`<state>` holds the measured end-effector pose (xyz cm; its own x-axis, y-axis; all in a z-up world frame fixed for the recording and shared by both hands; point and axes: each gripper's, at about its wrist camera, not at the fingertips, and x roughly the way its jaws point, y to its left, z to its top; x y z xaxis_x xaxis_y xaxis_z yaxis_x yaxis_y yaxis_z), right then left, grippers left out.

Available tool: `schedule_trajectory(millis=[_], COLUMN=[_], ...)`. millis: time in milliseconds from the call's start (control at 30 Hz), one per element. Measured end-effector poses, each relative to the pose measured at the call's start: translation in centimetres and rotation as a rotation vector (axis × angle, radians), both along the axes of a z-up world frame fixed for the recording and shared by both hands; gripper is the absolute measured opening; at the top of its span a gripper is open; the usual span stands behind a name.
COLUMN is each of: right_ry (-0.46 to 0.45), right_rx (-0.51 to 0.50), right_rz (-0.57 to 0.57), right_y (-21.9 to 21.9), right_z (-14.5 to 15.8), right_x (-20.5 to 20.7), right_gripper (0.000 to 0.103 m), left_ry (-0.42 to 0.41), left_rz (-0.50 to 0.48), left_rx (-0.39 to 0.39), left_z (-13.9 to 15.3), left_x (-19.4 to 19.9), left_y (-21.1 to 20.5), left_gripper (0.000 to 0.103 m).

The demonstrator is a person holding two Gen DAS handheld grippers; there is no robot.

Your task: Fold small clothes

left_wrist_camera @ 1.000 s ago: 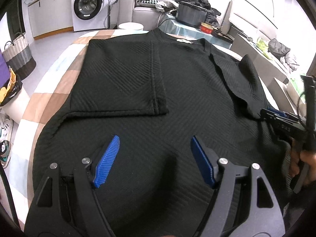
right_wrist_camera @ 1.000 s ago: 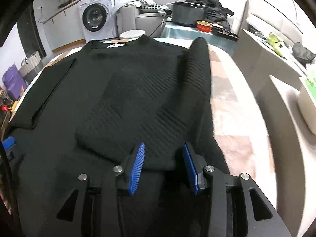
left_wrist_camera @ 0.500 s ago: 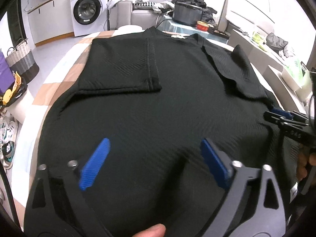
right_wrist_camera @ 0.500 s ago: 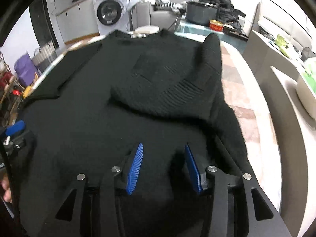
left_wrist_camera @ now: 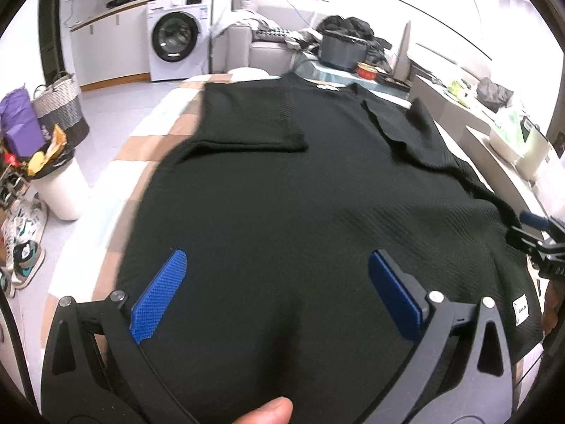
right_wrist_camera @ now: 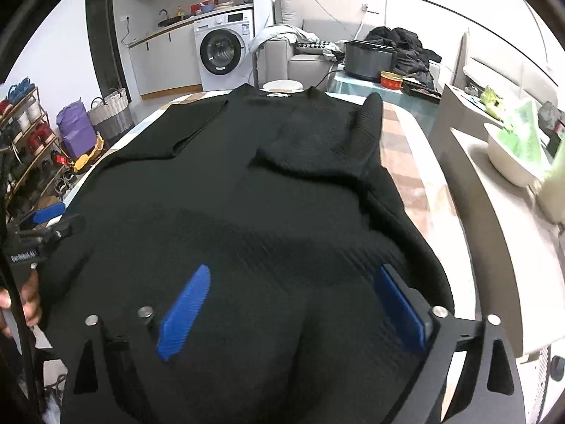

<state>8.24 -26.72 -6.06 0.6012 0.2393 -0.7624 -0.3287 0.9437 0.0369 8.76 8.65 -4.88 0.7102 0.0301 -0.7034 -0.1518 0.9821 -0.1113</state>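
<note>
1. Two claws hang low over one black knit top point(left_wrist_camera: 282, 183), which lies spread on a checked worktop point(left_wrist_camera: 148, 141) with its neckline at the far end.
2. Both sleeves are folded inward onto the body: the left sleeve point(left_wrist_camera: 247, 123) lies flat with a straight hem, and the right sleeve point(right_wrist_camera: 317, 141) lies more loosely, with a raised fold along its outer edge.
3. Left claw point(left_wrist_camera: 279, 289): released, its blue pads point(left_wrist_camera: 159, 296) spread wide over the near hem of the top, with nothing pinched between them.
4. Right claw point(right_wrist_camera: 293, 307): also released, its blue pads point(right_wrist_camera: 183, 314) wide apart over the near right part of the hem; the far pad sits close to the cloth's edge, and whether it touches I cannot tell.
5. A white label point(left_wrist_camera: 519, 314) shows at the near right corner of the top.
6. Beyond the worktop stand a washing machine point(right_wrist_camera: 222, 53), a grey pot point(right_wrist_camera: 367, 60) and a red tin point(right_wrist_camera: 391, 80).
7. A woven basket point(left_wrist_camera: 63, 106) and shoes point(left_wrist_camera: 24, 240) sit on the floor to the left.
</note>
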Motion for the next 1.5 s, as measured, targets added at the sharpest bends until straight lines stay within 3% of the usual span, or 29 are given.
schedule_trajectory(millis=[267, 400, 500, 600, 833, 967, 1067, 1367, 1500], right_ry=[0.021, 0.069, 0.086, 0.108, 0.189, 0.175, 0.163, 0.161, 0.179], right_rx=[0.059, 0.057, 0.062, 0.087, 0.103, 0.08, 0.069, 0.028, 0.105], right_rz=[-0.064, -0.057, -0.057, -0.051, -0.078, -0.118, -0.136, -0.124, -0.067], right_y=[-4.4, -6.3, -7.4, -8.7, -11.4, -12.5, -13.2, -13.5, -13.4], right_z=[-0.1, -0.6, -0.7, -0.9, -2.8, -3.1, -3.5, -4.9, -4.7], right_x=[-2.6, -3.0, -3.5, -4.0, -4.4, -4.4, -4.0, -3.4, -3.9], right_gripper=[0.098, 0.097, 0.094, 0.093, 0.079, 0.079, 0.079, 0.078, 0.078], left_ry=[0.004, 0.023, 0.041, 0.07, 0.108, 0.109, 0.128, 0.141, 0.129], left_rz=[0.144, 0.167, 0.179, 0.171, 0.149, 0.147, 0.135, 0.099, 0.07], left_rx=[-0.021, -0.054, -0.033, -0.028, -0.079, -0.088, -0.113, -0.091, -0.165], left_z=[-0.1, -0.6, -0.9, -1.4, -2.7, -3.1, -3.9, -4.1, -3.9], left_x=[-4.4, -5.5, -6.4, -7.9, -10.5, -10.6, -10.3, -8.9, -8.8], left_y=[5.0, 7.2, 8.3, 9.2, 10.2, 10.1, 9.8, 8.2, 8.3], left_gripper=[0.102, 0.102, 0.096, 0.087, 0.082, 0.081, 0.068, 0.06, 0.046])
